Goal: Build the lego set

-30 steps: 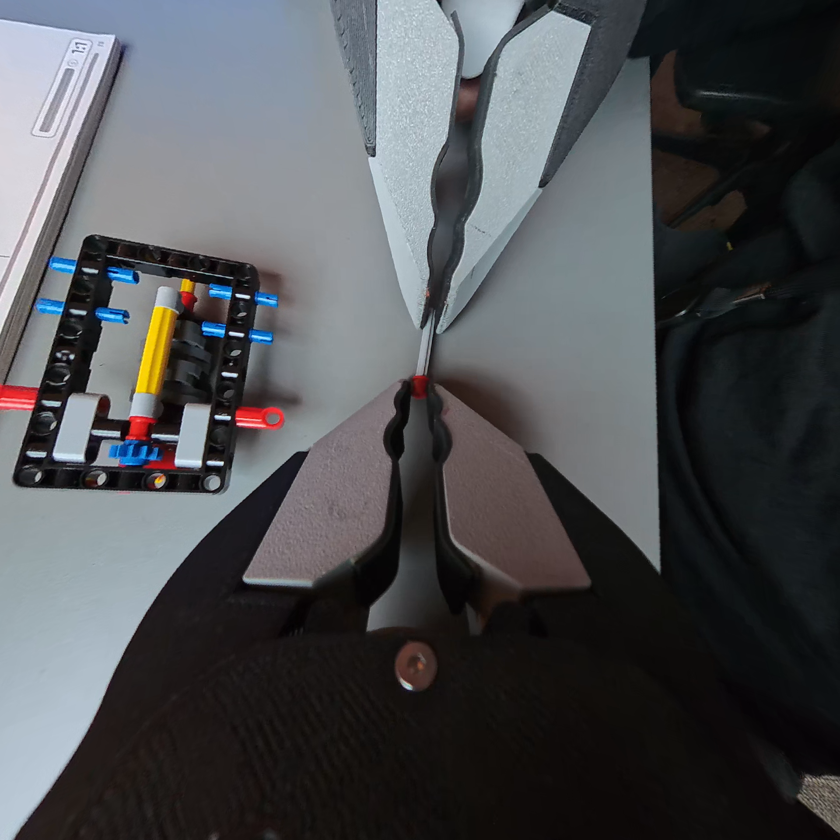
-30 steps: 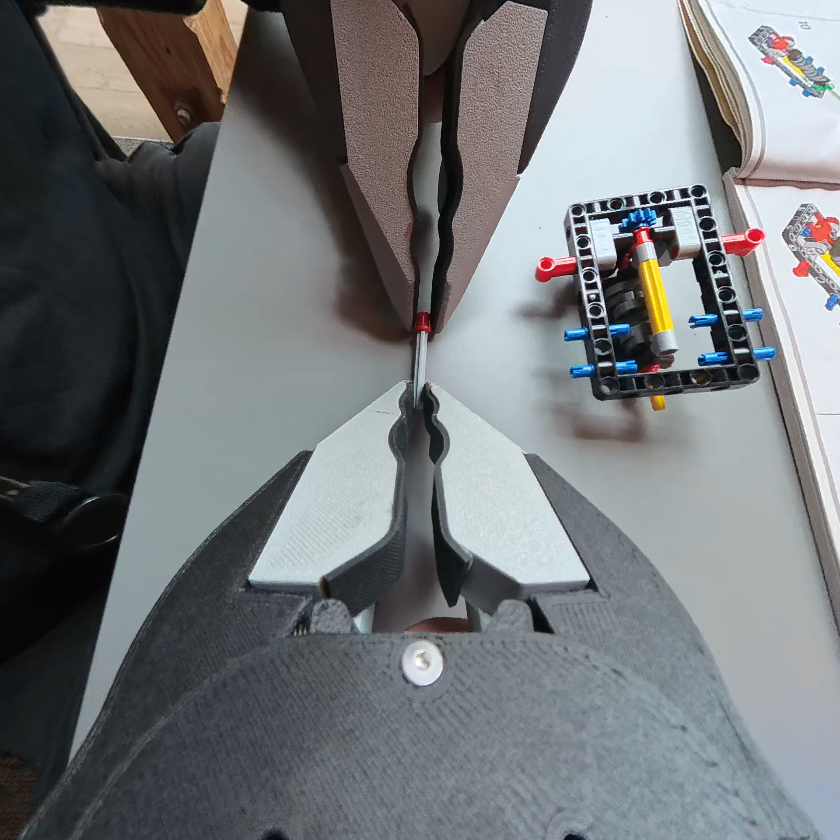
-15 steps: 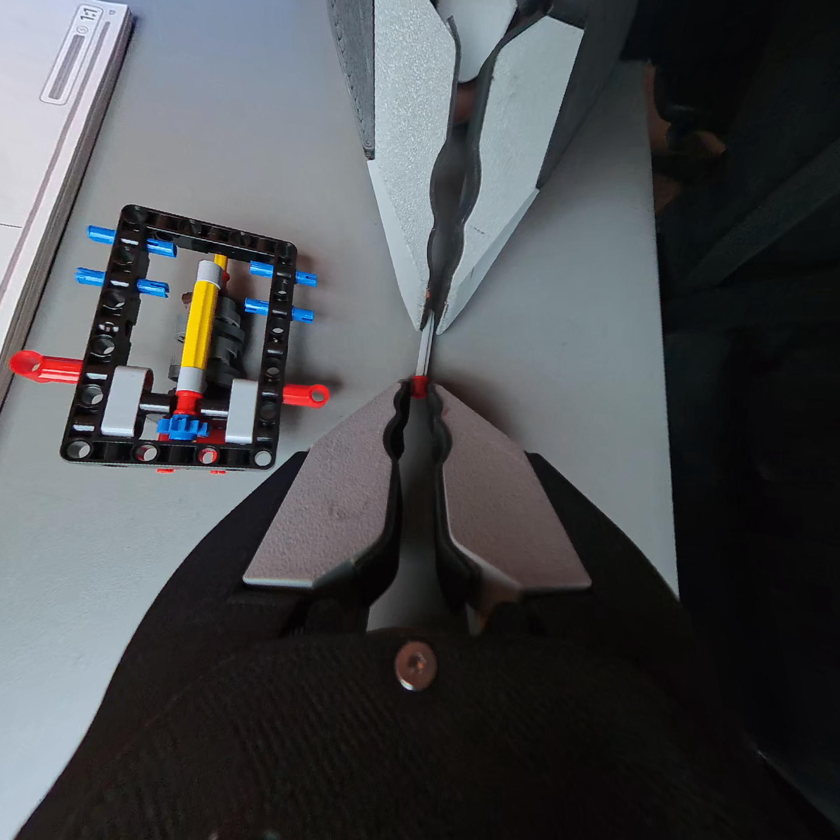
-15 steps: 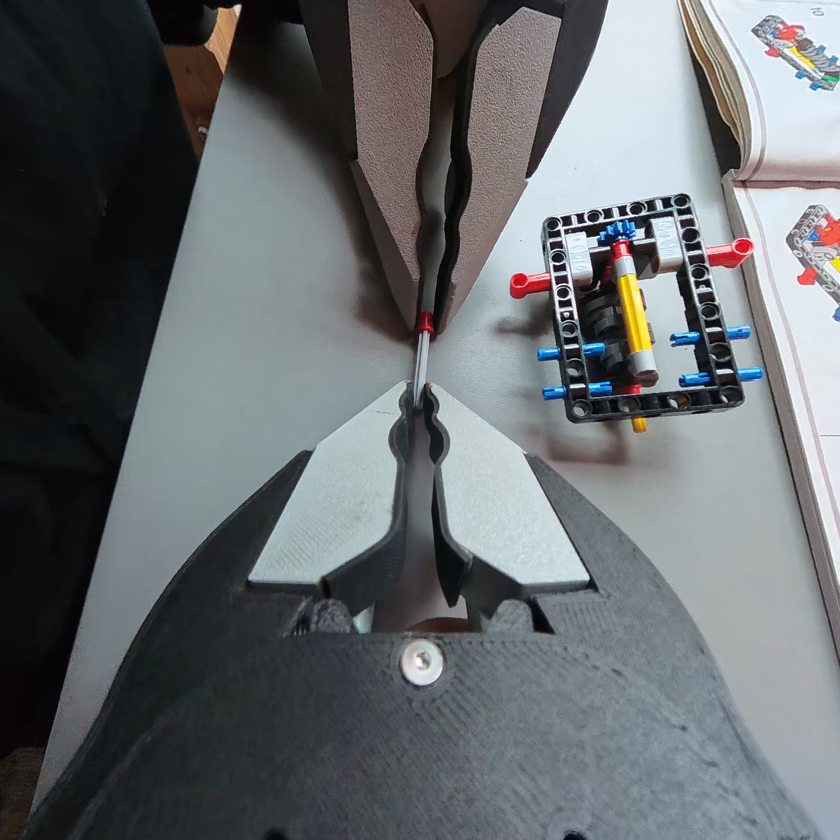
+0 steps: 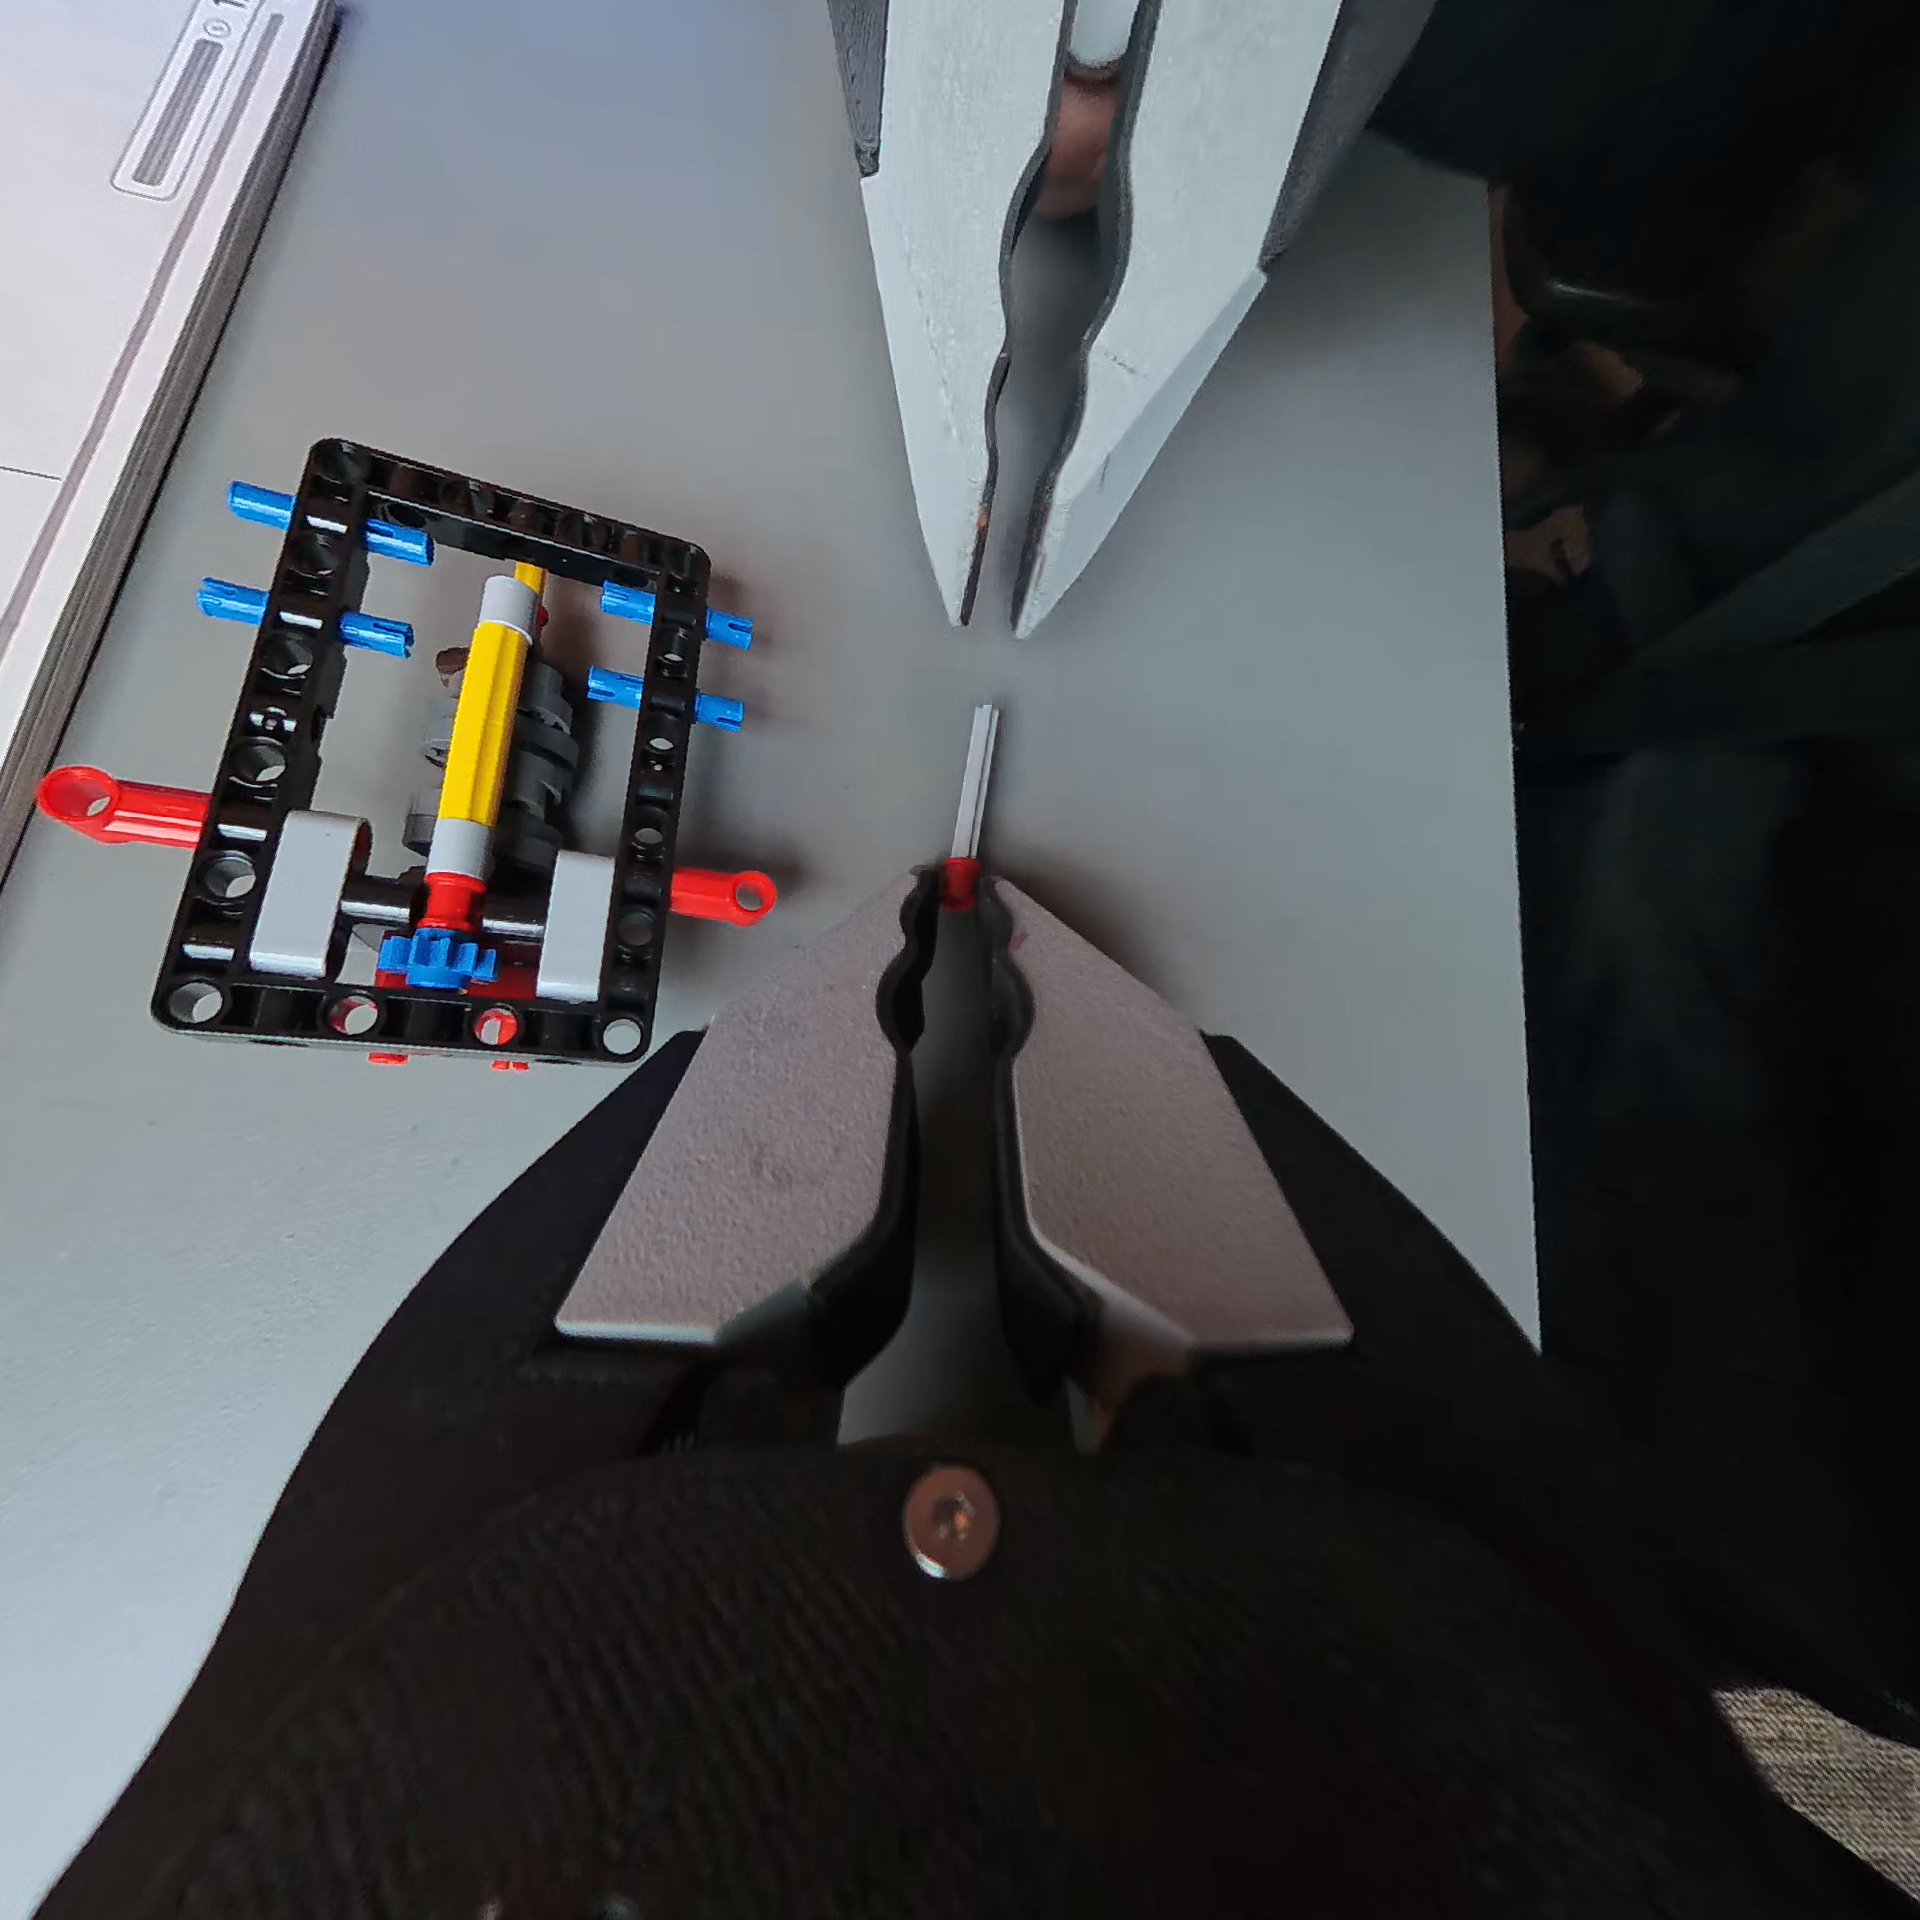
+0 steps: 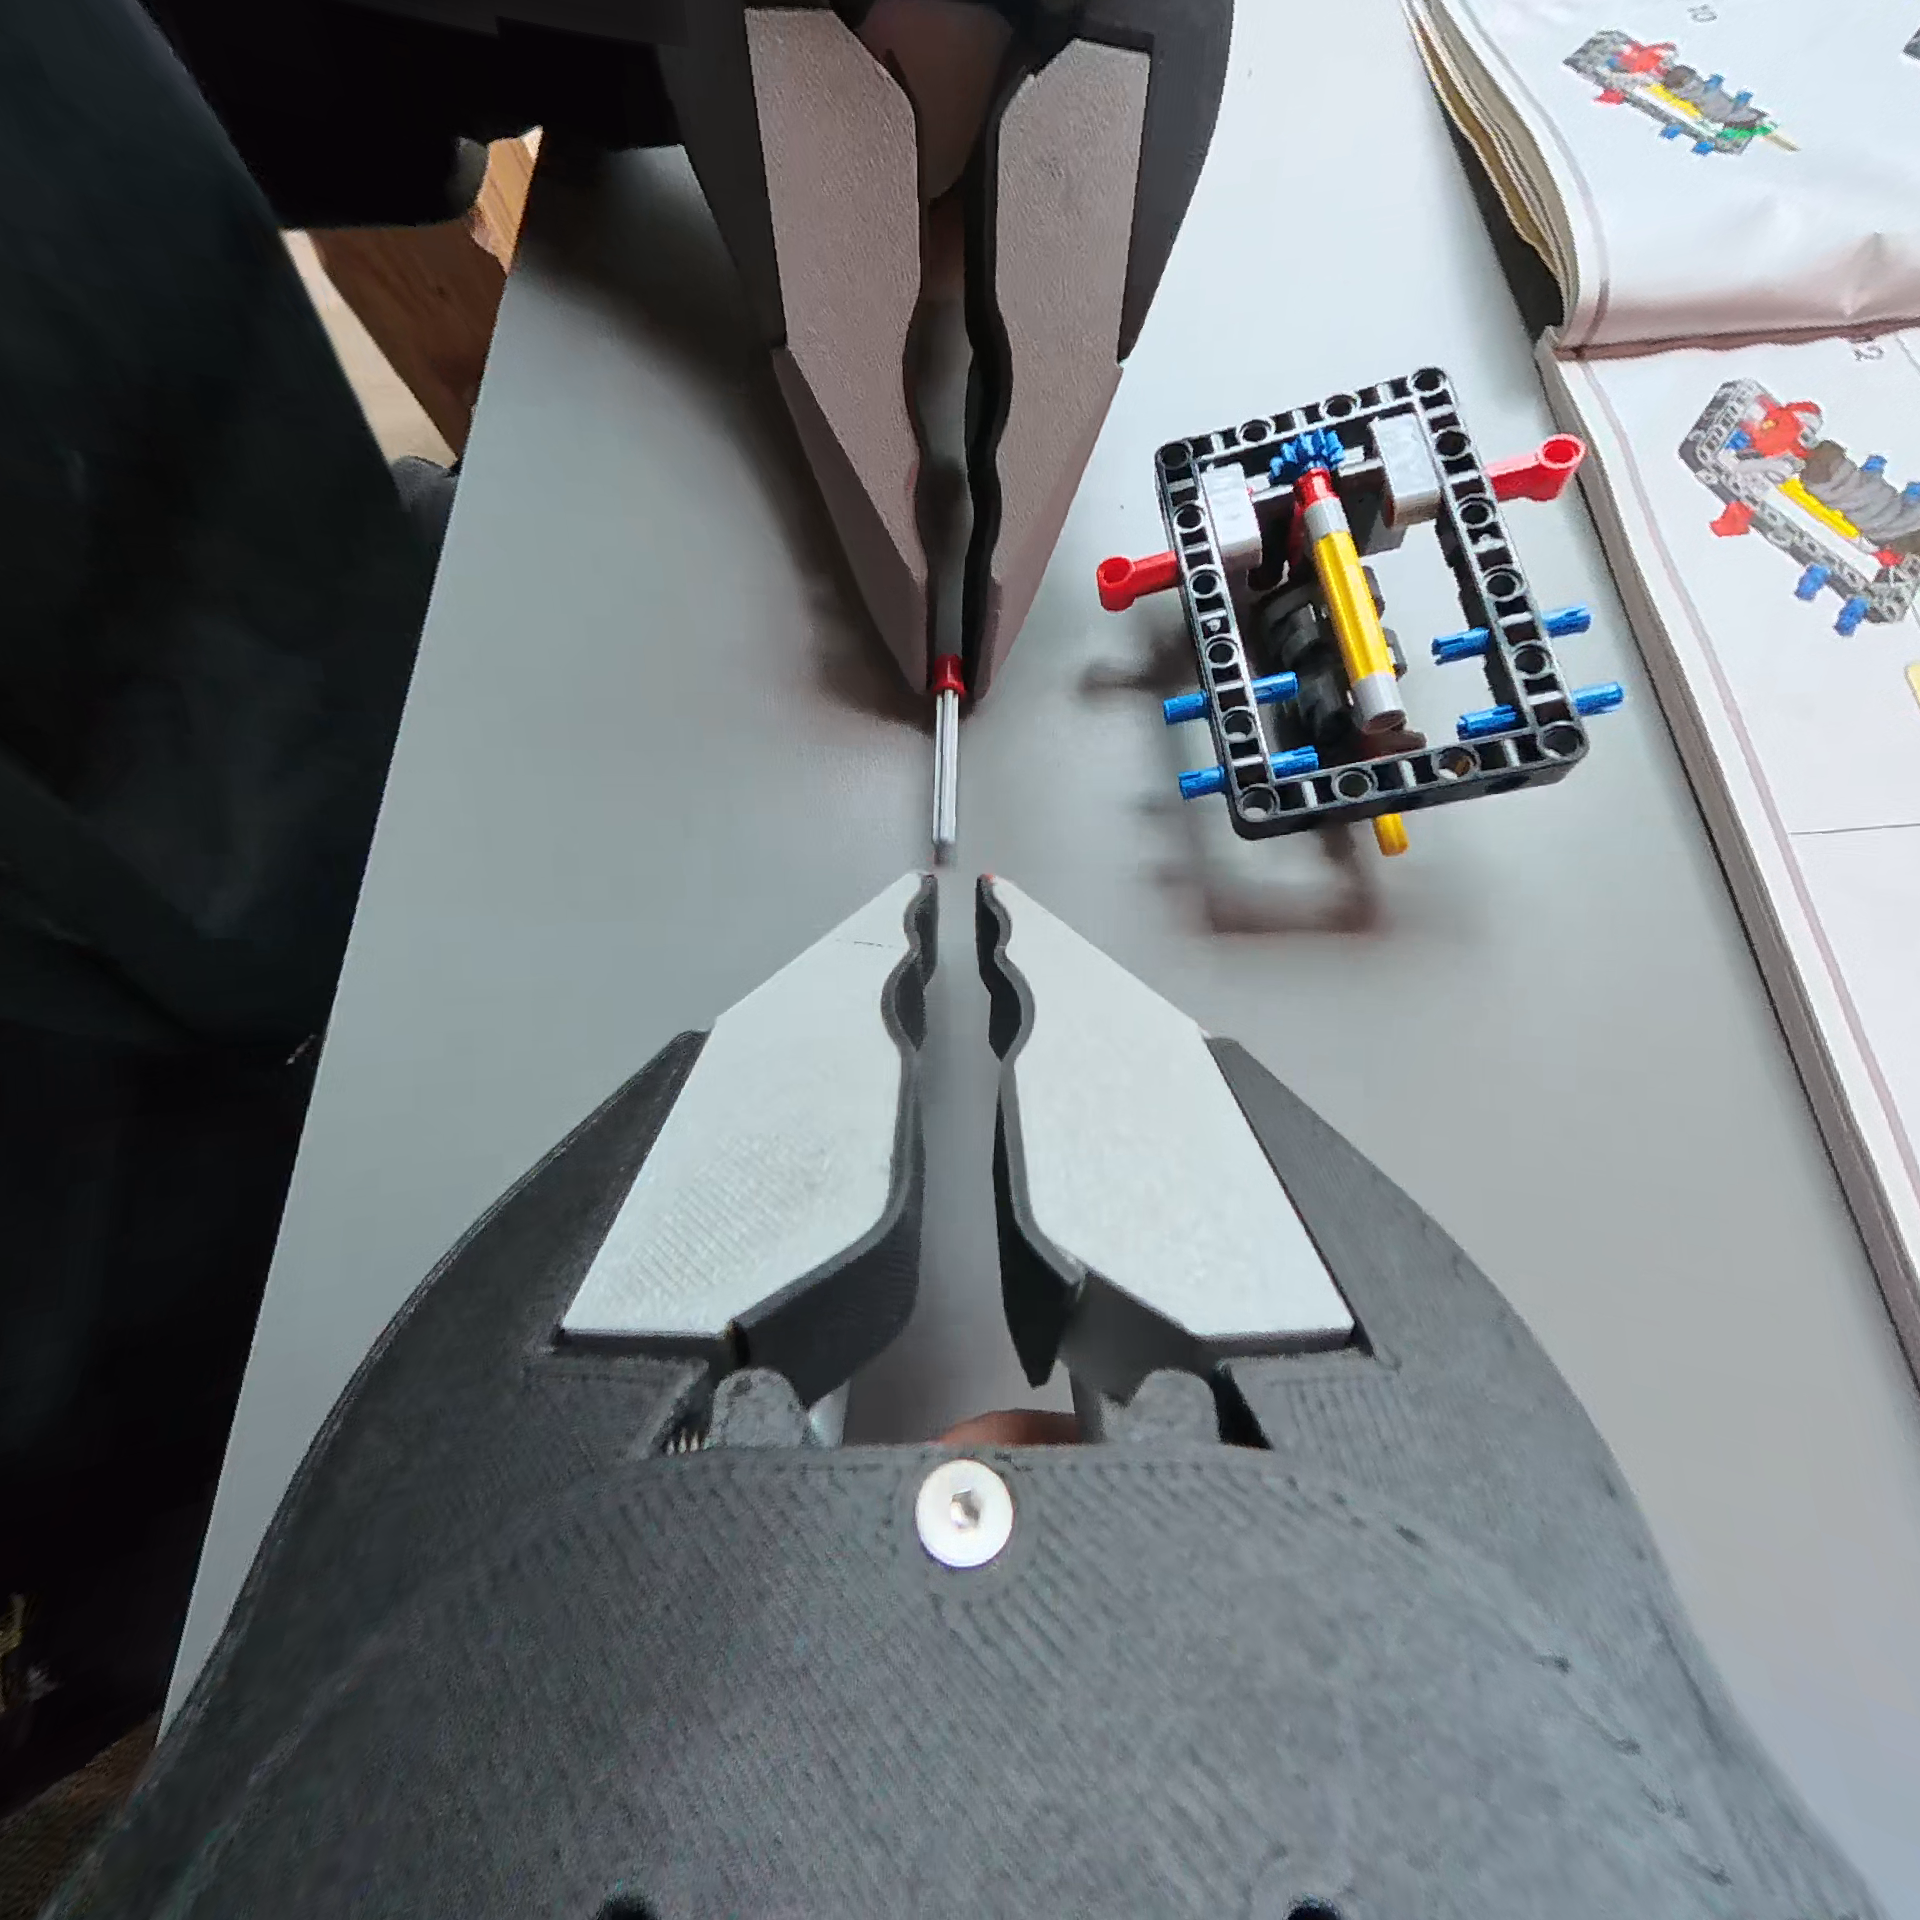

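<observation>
My left gripper [image 5: 958, 885] is shut on a small red bush [image 5: 957, 876] with a thin grey axle [image 5: 977, 774] sticking forward out of it, held just above the grey table. My right gripper [image 6: 958, 881] is slightly open and empty, its tips just short of the axle's free end [image 6: 944, 774]. It shows at the top of the left wrist view [image 5: 990, 621]. The left gripper shows at the top of the right wrist view [image 6: 948, 681]. The black lego frame [image 5: 436, 748] with yellow axle, blue pins and red pins lies on the table [image 6: 1371, 603].
An open instruction booklet [image 6: 1766, 312] lies beyond the frame, and its edge also shows in the left wrist view [image 5: 104, 208]. The table edge [image 5: 1507, 831] runs close beside both grippers, with dark clothing past it. Left tips to right tips: about 5 cm.
My right gripper has opened, let go of the grey axle and drawn back a little. The left gripper still holds the red bush end.
</observation>
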{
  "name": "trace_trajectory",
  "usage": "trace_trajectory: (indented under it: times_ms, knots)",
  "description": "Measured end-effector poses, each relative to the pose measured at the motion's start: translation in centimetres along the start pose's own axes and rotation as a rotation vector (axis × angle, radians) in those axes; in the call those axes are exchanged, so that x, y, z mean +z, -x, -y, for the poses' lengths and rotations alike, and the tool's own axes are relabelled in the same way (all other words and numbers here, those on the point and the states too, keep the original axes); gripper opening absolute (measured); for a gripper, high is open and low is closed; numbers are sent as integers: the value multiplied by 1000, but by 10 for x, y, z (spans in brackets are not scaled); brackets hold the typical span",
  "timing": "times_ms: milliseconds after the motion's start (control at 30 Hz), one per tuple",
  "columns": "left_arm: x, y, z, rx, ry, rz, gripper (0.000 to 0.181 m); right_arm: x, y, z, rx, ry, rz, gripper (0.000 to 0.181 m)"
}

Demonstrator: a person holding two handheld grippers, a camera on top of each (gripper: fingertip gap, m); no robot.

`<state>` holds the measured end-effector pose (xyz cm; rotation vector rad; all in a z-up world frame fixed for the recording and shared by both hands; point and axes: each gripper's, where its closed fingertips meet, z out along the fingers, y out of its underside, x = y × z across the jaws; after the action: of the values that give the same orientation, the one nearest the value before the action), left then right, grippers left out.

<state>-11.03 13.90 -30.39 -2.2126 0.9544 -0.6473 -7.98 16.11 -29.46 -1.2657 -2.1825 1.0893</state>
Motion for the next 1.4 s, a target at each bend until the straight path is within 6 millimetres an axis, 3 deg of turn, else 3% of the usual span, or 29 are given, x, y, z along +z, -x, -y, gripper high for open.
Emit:
trace_trajectory:
  times_ms: [333, 1033, 1300, 1400]
  knots:
    - [1, -2, 0, 22, 3, 5, 5, 14, 6, -3, -34, 67, -4, 0]
    - [10, -11, 4, 56, 13, -12, 5, 19, 15, 7, -66, 34, 22, 0]
    - [10, -11, 5, 60, 11, -8, 5, 13, 14, 11, -35, -11, 43, 0]
    - [10, -10, 5, 77, 9, 22, 5, 12, 12, 5, -35, 17, 36, 11]
